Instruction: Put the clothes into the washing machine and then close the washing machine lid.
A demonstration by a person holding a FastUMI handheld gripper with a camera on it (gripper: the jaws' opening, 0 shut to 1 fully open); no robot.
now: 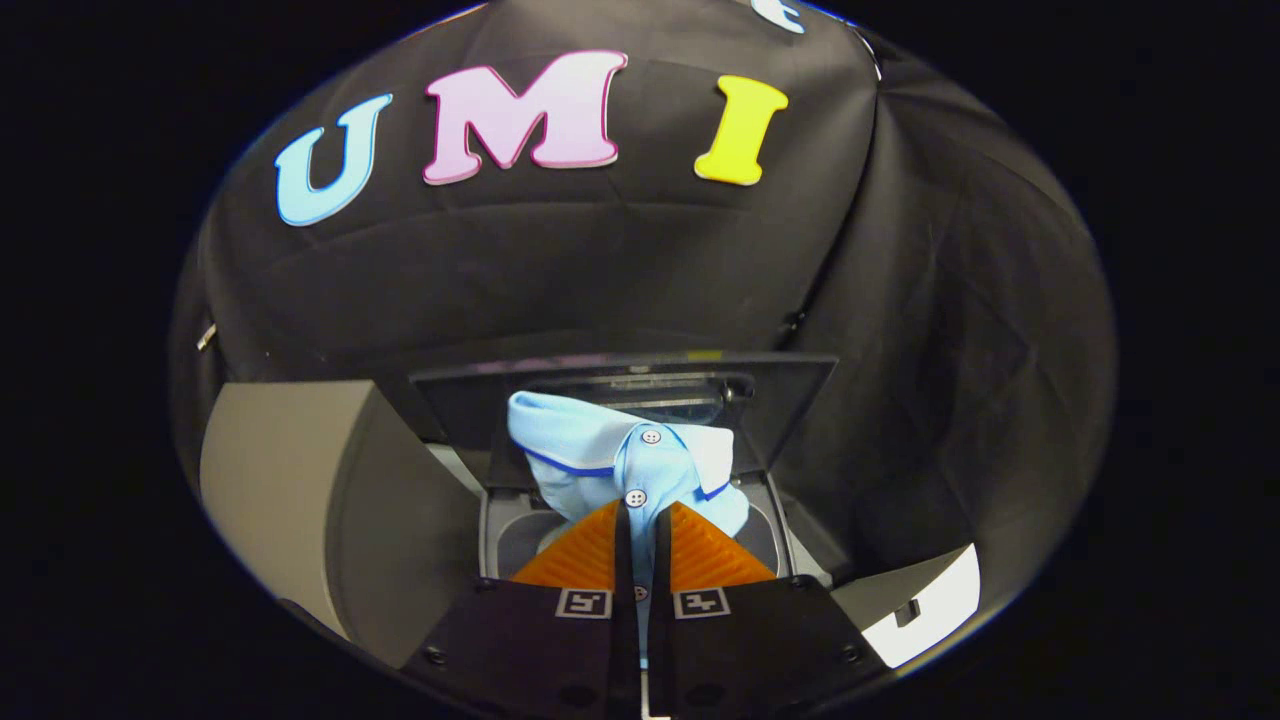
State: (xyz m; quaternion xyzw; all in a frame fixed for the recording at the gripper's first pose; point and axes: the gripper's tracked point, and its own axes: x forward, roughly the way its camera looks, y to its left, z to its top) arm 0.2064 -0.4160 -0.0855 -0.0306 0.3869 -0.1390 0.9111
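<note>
My gripper (640,515) is clenched on the light blue polo shirt (620,460): both fingers (585,550) press in from either side on the buttoned front, with only a thin strip of cloth showing in the narrow slot between them. I can see white buttons running in a line up the placket, one right at my fingertips and another higher up near the collar, so the shirt's long axis runs away from me, the collar end pointing to the far side and upward. The collar has a dark blue stripe along its edge and spreads left and right just beyond my fingertips.

The shirt hangs bunched over the open top of the washing machine (500,520), a grey box whose round drum opening shows on both sides of my fingers, under the cloth. Whether the lower part of the shirt touches the drum I cannot tell, because my fingers cover it. The washing machine lid (790,400) stands raised on the far side, dark and tilted back, with the shirt's collar in front of it.

To the left, near me, sits a large grey block (300,480). To the right, near, lies a white panel (930,610). Black cloth (600,270) hangs behind everything.
</note>
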